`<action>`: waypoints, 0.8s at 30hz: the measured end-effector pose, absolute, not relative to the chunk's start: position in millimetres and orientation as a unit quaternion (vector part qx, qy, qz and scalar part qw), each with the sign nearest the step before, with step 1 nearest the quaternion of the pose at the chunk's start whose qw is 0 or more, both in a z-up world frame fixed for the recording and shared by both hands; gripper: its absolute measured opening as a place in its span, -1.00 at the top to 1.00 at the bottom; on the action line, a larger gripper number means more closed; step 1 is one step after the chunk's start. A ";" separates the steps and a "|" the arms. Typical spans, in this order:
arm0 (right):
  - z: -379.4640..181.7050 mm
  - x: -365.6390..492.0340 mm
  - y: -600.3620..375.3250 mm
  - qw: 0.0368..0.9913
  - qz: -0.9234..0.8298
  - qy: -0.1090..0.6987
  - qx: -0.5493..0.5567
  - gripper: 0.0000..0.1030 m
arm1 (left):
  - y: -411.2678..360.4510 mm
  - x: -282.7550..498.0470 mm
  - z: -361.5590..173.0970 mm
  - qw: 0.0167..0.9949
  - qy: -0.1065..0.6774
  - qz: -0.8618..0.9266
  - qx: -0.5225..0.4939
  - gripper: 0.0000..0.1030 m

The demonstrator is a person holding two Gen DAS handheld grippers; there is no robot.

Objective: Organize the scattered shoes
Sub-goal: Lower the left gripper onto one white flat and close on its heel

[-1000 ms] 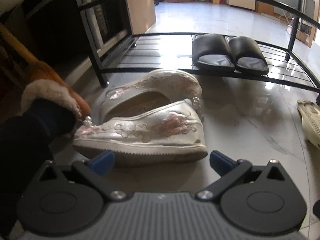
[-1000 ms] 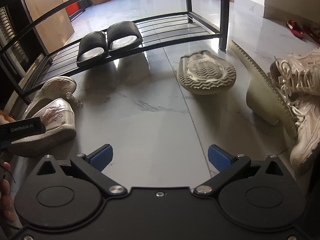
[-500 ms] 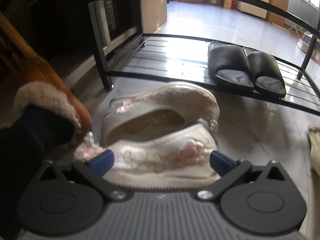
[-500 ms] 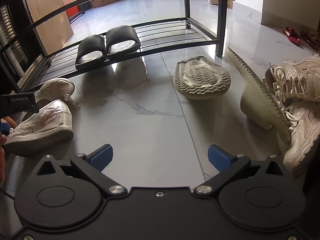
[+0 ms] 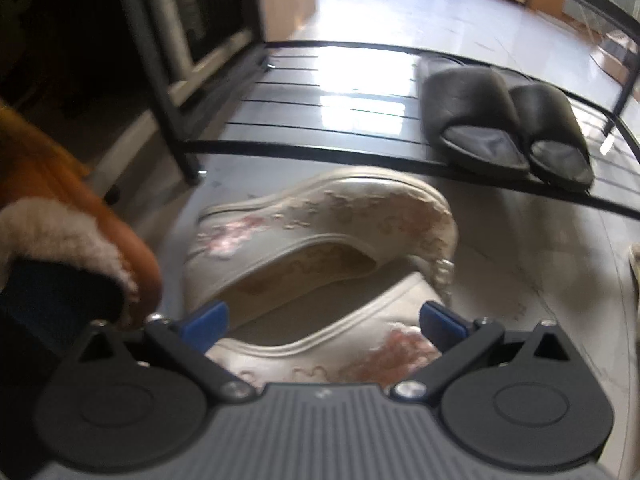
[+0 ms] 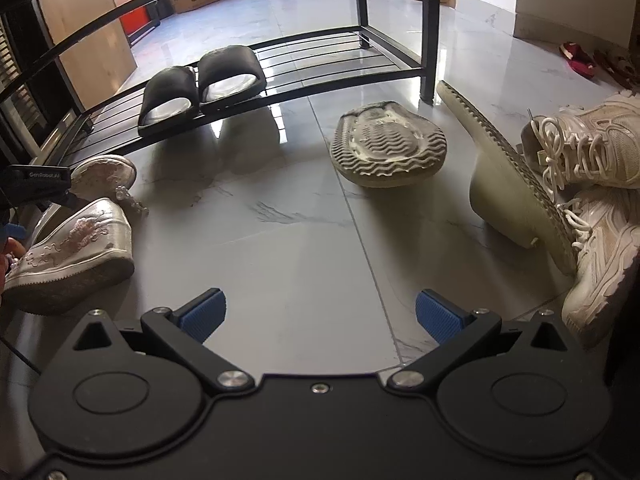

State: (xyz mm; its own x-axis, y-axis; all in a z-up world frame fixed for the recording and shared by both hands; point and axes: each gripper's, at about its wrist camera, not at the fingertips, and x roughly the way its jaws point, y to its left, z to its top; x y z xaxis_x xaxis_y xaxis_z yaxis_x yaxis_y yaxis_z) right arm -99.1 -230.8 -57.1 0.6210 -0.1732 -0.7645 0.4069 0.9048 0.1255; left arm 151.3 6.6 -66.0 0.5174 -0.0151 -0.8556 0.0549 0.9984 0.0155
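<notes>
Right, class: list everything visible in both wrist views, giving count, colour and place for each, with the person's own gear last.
Embroidered shoes: two, white with pink flowers, floor before the rack, left.
Black slippers: two, black, side by side on the rack's bottom shelf.
Shoe rack: one, black metal, back.
Beige slip-ons: two, one sole-up, one tipped on edge, floor right of centre.
Laced sneakers: two, off-white, far right.
Red slippers: red, count unclear, far right by the wall.
Left gripper: open, at the nearer embroidered shoe.
Right gripper: open, above bare floor.

I see embroidered white shoes point(image 5: 320, 264) together by the rack point(image 6: 304, 80), black slippers point(image 6: 200, 80) on it, beige shoes point(image 6: 388, 144) overturned, sneakers point(image 6: 592, 184) piled right.
</notes>
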 end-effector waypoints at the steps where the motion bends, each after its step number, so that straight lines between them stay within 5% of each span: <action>1: -56.8 -99.5 -232.1 0.889 -0.162 0.401 0.150 -1.00 | 4.2 151.1 -68.8 0.868 0.495 -0.036 0.006 -0.98; 24: -66.7 -101.1 -257.9 0.883 -0.179 0.393 0.184 -1.00 | -43.9 168.3 -114.8 0.829 0.542 -0.057 0.124 -0.99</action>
